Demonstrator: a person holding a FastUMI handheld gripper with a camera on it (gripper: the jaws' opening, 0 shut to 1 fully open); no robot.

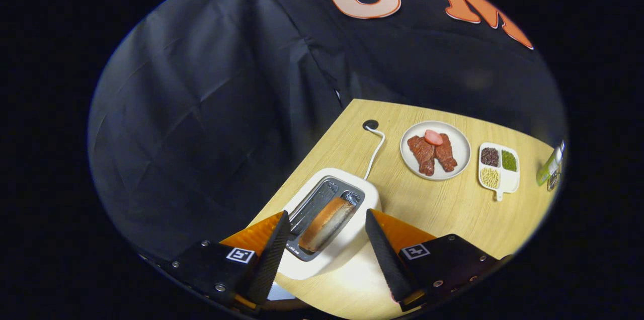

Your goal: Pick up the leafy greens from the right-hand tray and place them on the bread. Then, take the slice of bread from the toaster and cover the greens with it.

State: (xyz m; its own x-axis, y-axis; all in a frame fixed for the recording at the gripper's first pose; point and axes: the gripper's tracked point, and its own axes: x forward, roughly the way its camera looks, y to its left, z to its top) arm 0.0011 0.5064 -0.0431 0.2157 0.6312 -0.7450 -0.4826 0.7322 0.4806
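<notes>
Over the wooden table (443, 209), we are holding our gripper (327, 239) spread wide around the toaster (347, 249); misaligned, its fingers risk crushing the bread slice (327, 223).

Your gripper (327, 219) has its fingers spread wide, and they hide the near corners of the toaster (347, 247). The bread slice (327, 224) sits deep in one slot, so you see just its top crust. At the far right edge of the worktop (443, 214), a green bottle-like thing (551, 164) is cut off and too blurred to identify. The fillings in the small divided tray (508, 181) are too tiny to name. The white cord (375, 151) disappears into the worktop's hole (370, 124).
</notes>
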